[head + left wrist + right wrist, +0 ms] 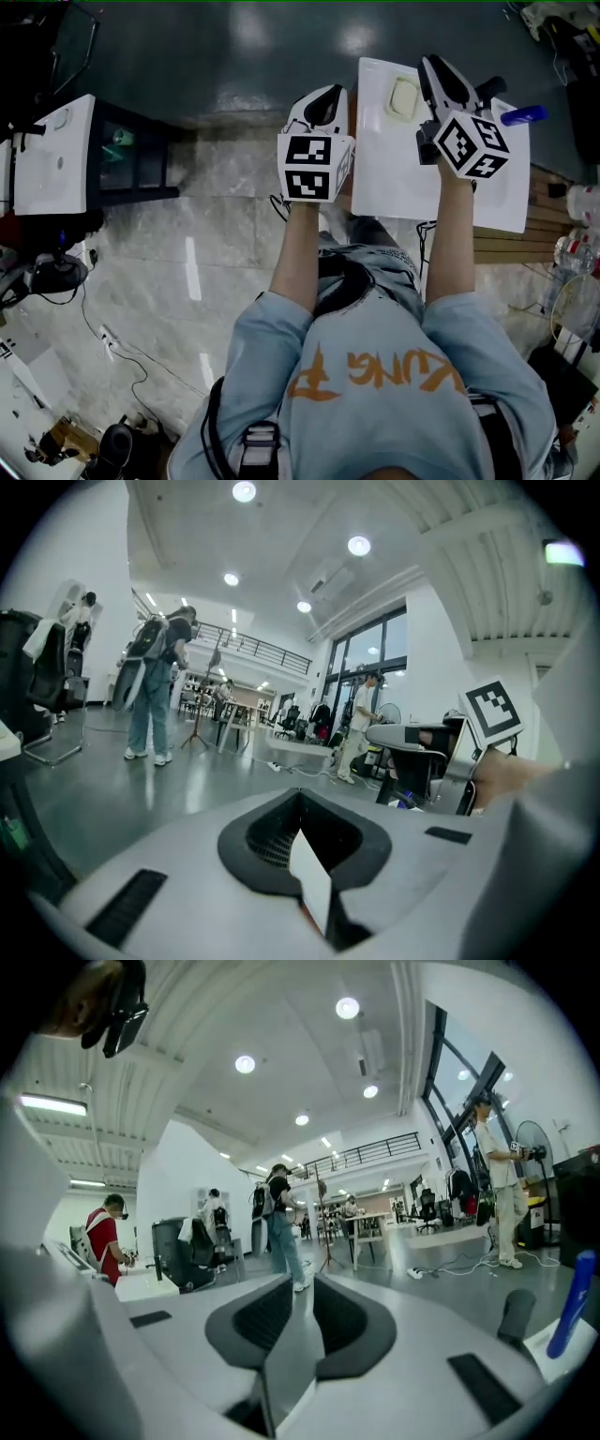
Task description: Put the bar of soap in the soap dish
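Observation:
In the head view a white countertop [394, 178] lies at the top right. On its far left part sits a pale rounded soap dish [403, 98] with a cream bar shape in it. Both grippers are held up high and point out into the room. My right gripper [434, 67] hovers just right of the dish; its jaws stand slightly apart, and in the right gripper view [302, 1312] only floor shows between them. My left gripper [323, 97] is beside the counter's left edge. In the left gripper view [302, 834] its jaws meet with nothing held.
A blue cylinder [522, 114] [572, 1302] and a black handle [489, 89] stand at the counter's right. A second white top [56, 155] rests on a dark stand at left. Cables [112, 342] cross the marble floor. People [159, 682] and chairs stand across the hall.

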`<state>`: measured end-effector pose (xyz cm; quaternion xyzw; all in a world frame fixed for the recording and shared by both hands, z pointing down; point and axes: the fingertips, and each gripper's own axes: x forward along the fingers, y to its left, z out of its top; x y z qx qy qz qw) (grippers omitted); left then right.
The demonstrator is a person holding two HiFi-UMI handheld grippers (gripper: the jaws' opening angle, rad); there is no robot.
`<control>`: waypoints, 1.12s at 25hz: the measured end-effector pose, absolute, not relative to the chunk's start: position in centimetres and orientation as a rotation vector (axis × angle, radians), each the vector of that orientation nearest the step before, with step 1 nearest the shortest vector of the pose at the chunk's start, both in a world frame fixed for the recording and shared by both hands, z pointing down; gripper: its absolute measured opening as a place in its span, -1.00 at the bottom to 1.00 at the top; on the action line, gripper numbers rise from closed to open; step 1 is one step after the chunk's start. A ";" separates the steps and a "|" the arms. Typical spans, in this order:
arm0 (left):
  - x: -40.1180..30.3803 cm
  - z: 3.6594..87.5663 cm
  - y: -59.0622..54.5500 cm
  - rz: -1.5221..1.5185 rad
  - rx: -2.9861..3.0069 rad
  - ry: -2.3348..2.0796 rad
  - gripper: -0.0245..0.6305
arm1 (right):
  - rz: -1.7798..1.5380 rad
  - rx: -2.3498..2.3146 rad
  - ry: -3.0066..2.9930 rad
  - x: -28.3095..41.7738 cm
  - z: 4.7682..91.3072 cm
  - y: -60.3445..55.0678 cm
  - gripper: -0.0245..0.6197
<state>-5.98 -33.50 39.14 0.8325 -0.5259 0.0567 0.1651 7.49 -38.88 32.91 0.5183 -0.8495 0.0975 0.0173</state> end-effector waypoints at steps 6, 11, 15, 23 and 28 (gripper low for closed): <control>-4.4 32.8 -34.0 0.071 2.518 -1.513 -0.85 | 0.242 1.791 -2.741 11.2 26.2 -36.5 -0.80; -3.5 29.2 -33.9 0.026 2.622 -1.508 -0.85 | 0.252 1.780 -2.820 11.0 24.8 -34.9 -0.82; -3.3 27.9 -34.3 0.002 2.649 -1.542 -0.86 | 0.141 1.792 -2.728 11.2 25.0 -34.8 -0.82; -3.4 27.5 -34.5 0.019 2.657 -1.570 -0.85 | 0.125 1.807 -2.675 12.4 25.4 -34.9 -0.83; -4.2 27.9 -34.8 0.014 2.638 -1.590 -0.85 | 0.108 1.769 -2.676 11.5 25.7 -35.5 -0.83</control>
